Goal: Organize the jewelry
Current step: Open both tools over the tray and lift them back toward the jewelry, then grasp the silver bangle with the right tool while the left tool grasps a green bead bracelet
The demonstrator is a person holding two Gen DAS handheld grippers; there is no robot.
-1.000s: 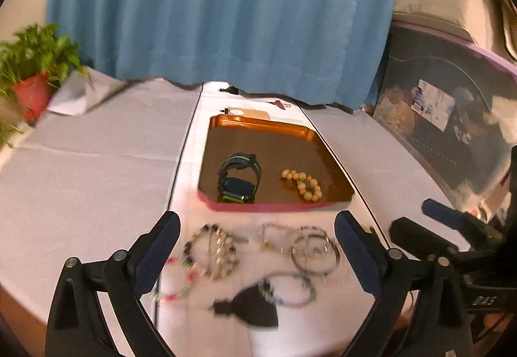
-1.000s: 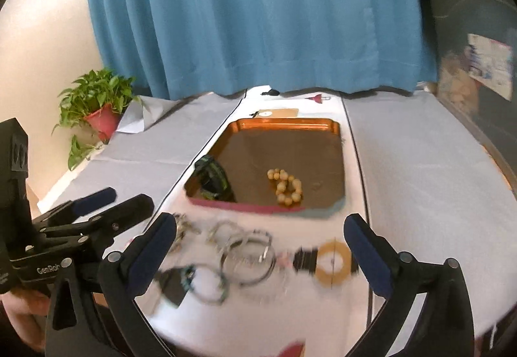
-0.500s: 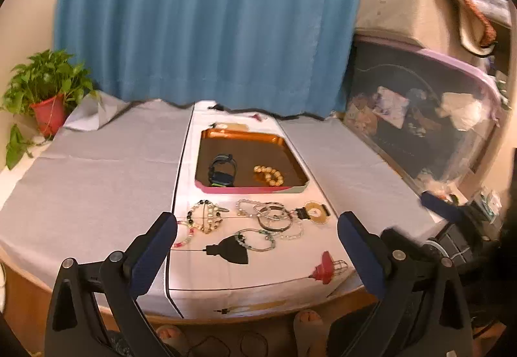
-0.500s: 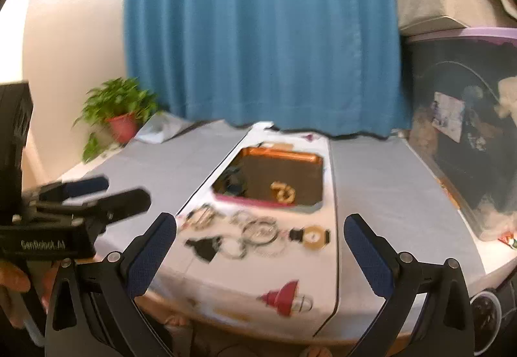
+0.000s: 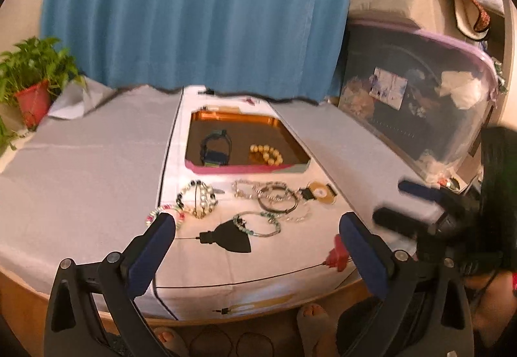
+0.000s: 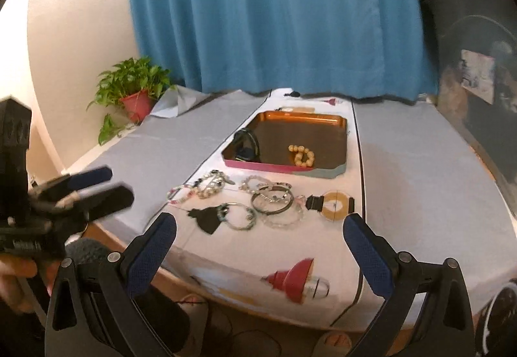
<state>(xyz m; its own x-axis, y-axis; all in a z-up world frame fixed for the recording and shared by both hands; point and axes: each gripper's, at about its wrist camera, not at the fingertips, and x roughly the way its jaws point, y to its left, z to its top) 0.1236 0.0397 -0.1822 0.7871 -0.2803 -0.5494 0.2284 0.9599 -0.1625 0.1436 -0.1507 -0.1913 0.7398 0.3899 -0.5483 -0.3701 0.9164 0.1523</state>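
Note:
An orange tray [image 5: 245,168] [image 6: 268,167] sits mid-table and holds a dark watch [image 5: 216,146] [image 6: 247,146] and a tan bead bracelet [image 5: 265,154] [image 6: 302,156]. In front of it lie loose pieces: beaded bracelets [image 5: 197,198] [image 6: 211,184], stacked bangles [image 5: 278,199] [image 6: 273,200] and a thin bracelet [image 5: 257,223] [image 6: 240,216]. My left gripper [image 5: 255,227] hangs open off the table's near edge, nothing between its fingers. My right gripper [image 6: 258,227] is open and empty too, held back the same way. Each shows blurred in the other's view: the left gripper [image 6: 93,185], the right gripper [image 5: 407,205].
A grey cloth with a white runner printed with lamp shapes covers the table [image 5: 80,169]. A potted plant [image 6: 132,91] stands at the far left, a blue curtain [image 5: 194,17] behind. A storage bin [image 5: 420,98] is at the right. A person's feet [image 5: 310,315] show under the near edge.
Both grippers have pulled back and up from just over the loose jewelry to beyond the table's near edge. Both stayed open. The jewelry has not moved.

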